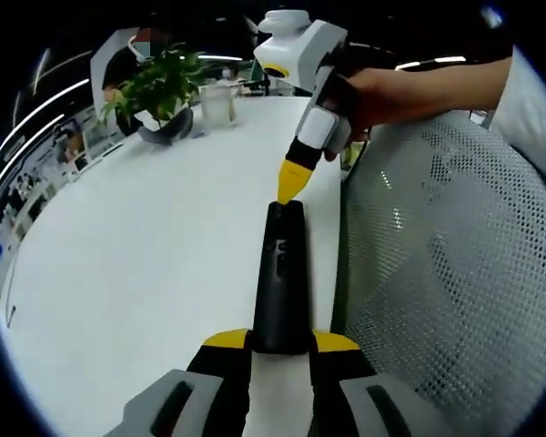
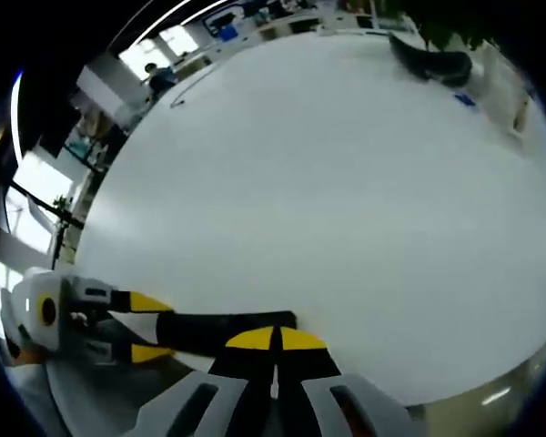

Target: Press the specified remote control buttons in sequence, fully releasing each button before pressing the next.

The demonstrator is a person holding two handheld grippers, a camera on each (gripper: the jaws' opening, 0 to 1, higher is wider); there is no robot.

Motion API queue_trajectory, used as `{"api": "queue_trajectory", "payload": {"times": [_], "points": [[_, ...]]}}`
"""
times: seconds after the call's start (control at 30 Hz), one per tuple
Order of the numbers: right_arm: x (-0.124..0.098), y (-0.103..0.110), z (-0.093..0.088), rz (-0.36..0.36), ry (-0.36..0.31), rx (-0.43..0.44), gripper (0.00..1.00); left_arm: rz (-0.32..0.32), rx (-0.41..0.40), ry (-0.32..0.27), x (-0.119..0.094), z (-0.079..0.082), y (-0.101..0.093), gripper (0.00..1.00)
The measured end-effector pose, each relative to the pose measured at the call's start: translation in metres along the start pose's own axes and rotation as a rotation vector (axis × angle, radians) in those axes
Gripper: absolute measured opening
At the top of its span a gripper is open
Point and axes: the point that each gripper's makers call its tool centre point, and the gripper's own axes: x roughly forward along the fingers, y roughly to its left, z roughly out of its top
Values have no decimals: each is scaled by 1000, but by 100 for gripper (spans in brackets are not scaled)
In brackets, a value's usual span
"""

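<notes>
The left gripper (image 1: 280,344) clamps the near end of the black remote (image 1: 281,273), which lies on the white table (image 1: 146,264) near its right edge. The right gripper (image 2: 275,340) — jaws closed together, holding nothing — touches its yellow tip to the remote's far end.

Opposed close views, shared remote (image 1: 280,282)

Bright overhead office light, soft shadows, strong fisheye bending at edges.

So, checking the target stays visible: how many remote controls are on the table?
1. The black remote lies on the white table near its edge, clamped by the left gripper, the right gripper at its far end.
</notes>
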Motion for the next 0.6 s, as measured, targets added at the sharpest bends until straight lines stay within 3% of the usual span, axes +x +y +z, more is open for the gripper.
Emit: {"api": "queue_trajectory", "payload": {"times": [0.2,0.37,0.6], "points": [[0,1,0,-12,5,-24,0,-1,0,-1,0,0,0,24],[0,-1,0,5,3,22,0,-1,1,-1,0,0,0,24],[0,0,0,3,3,16,0,-1,1,-1,0,0,0,24]]}}
